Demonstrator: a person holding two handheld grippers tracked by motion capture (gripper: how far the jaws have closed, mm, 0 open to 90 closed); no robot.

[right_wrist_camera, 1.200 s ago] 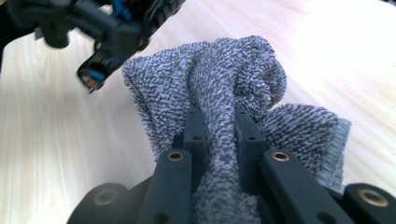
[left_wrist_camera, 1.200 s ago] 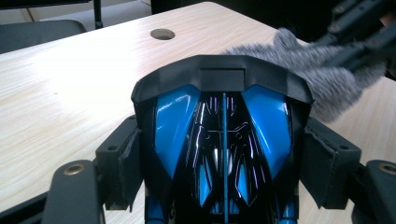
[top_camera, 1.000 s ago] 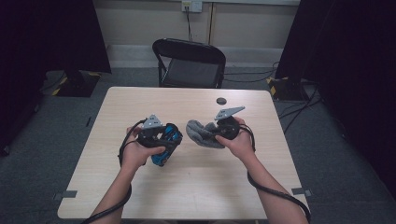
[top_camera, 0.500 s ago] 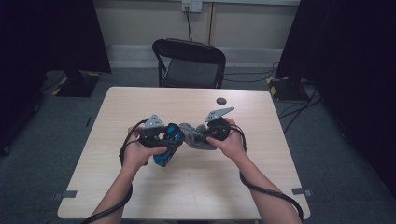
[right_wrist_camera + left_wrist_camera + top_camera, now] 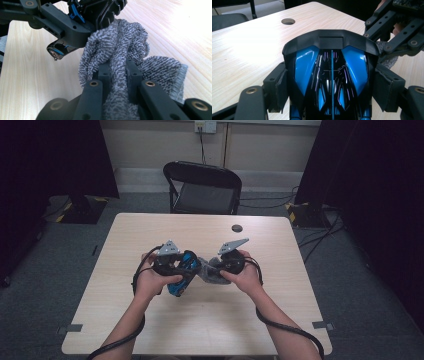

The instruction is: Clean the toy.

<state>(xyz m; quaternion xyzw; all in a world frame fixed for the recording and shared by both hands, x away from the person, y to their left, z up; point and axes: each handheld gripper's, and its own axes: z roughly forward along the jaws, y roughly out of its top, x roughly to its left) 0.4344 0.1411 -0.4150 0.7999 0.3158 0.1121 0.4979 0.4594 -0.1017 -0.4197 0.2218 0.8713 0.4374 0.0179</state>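
Frame centre: left gripper (image 5: pixel 186 270) clamps blue toy car (image 5: pixel 331 72); right gripper (image 5: pixel 212 270) pinches grey cloth (image 5: pixel 117 47), touching car. Wiping seemingly begun, extent unclear.

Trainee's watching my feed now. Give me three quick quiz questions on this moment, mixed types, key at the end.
1. True or false: the left gripper is shut on the blue and black toy car.
2. What does the right gripper hold? A) sponge B) grey cloth C) cup
3. Fill in: the cloth touches the car's ____.

Key: 1 true. 2 B, the grey cloth. 3 wheel, seen in the right gripper view.
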